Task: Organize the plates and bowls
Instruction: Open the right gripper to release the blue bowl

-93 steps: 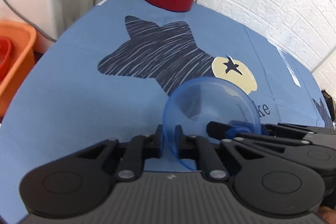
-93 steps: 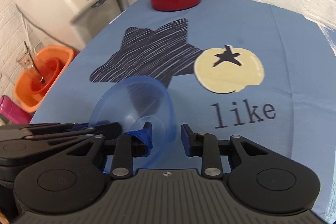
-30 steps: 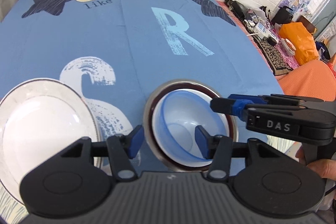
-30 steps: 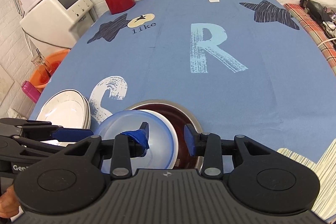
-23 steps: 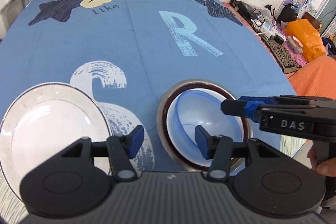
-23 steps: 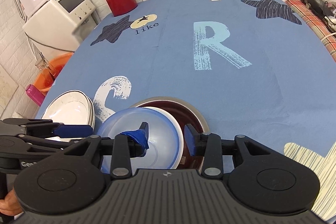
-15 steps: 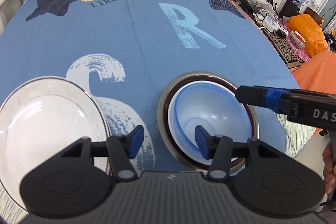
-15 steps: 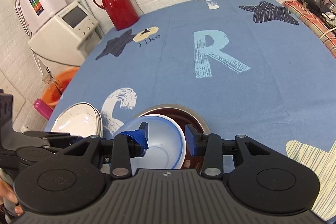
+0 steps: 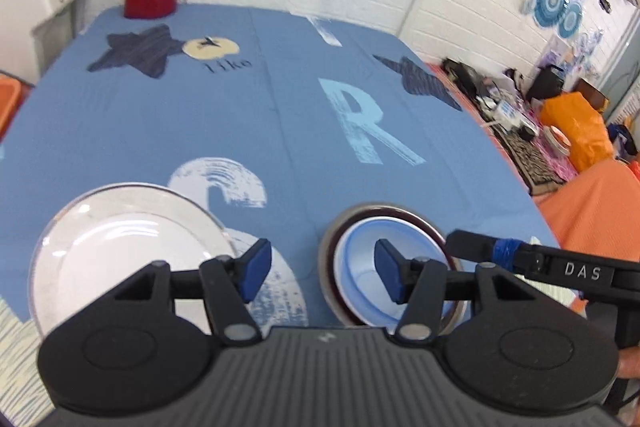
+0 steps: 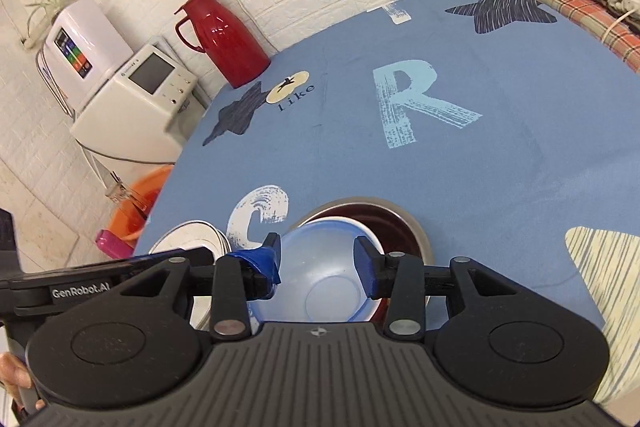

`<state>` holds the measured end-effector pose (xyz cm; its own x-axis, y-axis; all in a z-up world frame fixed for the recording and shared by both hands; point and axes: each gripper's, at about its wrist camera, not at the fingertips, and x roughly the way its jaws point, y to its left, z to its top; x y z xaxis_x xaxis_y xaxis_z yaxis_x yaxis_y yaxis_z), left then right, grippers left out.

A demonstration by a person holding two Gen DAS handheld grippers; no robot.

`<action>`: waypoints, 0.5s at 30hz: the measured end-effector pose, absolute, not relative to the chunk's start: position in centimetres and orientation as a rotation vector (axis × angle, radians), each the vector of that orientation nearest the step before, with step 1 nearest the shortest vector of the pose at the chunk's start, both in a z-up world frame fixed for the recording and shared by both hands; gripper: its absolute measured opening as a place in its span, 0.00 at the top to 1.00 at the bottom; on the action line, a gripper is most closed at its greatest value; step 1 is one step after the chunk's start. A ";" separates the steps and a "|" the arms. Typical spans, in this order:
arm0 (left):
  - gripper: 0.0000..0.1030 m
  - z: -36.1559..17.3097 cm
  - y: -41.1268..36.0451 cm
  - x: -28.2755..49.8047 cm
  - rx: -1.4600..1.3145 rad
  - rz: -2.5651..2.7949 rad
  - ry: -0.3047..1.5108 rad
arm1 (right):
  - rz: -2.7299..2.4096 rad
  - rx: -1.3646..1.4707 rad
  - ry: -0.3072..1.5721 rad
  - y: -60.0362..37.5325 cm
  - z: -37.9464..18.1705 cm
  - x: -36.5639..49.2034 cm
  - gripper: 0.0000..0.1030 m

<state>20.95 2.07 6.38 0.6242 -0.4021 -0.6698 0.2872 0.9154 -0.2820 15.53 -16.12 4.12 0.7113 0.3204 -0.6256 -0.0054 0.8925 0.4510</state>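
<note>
Your left gripper (image 9: 320, 273) gapes wide, empty; right gripper (image 10: 318, 261) likewise, above blue bowl (image 10: 320, 279). Blue bowl sits nested in metal bowl (image 9: 332, 239), white plate (image 9: 120, 247) just beside it on tablecloth (image 9: 280, 115).

Ahead of you the blue tablecloth (image 10: 352, 155) lies bare across its whole middle and far right, so either gripper can pass there; at the near edge the white plate stack (image 9: 120, 251) stands on the left and the nested bowls (image 9: 384, 267) just beside it on the right, with only a narrow strip of cloth between; the red thermos (image 10: 224, 39) blocks the far left corner; a white appliance (image 10: 140, 99) stands off the table's left side.
</note>
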 end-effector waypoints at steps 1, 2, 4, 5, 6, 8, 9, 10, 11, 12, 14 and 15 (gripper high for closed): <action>0.45 6.5 2.3 20.6 -0.154 -0.383 0.791 | 0.163 0.425 0.766 -15.6 4.2 15.4 0.76; 0.45 6.5 2.5 20.2 -0.155 -0.372 0.775 | 0.138 0.416 0.763 -15.2 4.2 15.3 0.76; 0.44 6.6 2.8 19.4 -0.155 -0.352 0.754 | 0.102 0.416 0.765 -14.5 4.2 15.1 0.76; 0.44 6.6 2.9 19.1 -0.158 -0.340 0.741 | 0.094 0.427 0.760 -14.3 4.3 14.8 0.75; 0.43 6.7 2.9 18.7 -0.157 -0.332 0.726 | 0.090 0.439 0.742 -14.0 4.3 14.5 0.75; 0.42 6.8 2.9 18.0 -0.152 -0.324 0.696 | 0.087 0.464 0.677 -13.5 4.3 13.4 0.75; 0.42 6.8 2.8 17.6 -0.145 -0.322 0.684 | 0.076 0.474 0.646 -13.3 4.2 12.9 0.75; 0.42 6.7 2.8 17.3 -0.145 -0.317 0.678 | 0.057 0.478 0.614 -13.0 4.1 12.4 0.75; 0.42 6.5 2.8 17.0 -0.152 -0.313 0.673 | 0.044 0.468 0.597 -12.6 4.0 12.1 0.75; 0.42 6.4 2.9 16.7 -0.160 -0.314 0.663 | 0.032 0.457 0.589 -12.3 3.8 11.8 0.75; 0.42 6.0 3.3 15.9 -0.191 -0.305 0.639 | 0.007 0.455 0.571 -11.7 3.3 11.2 0.75; 0.42 5.7 3.5 15.5 -0.211 -0.304 0.629 | -0.010 0.457 0.548 -11.6 3.0 10.8 0.75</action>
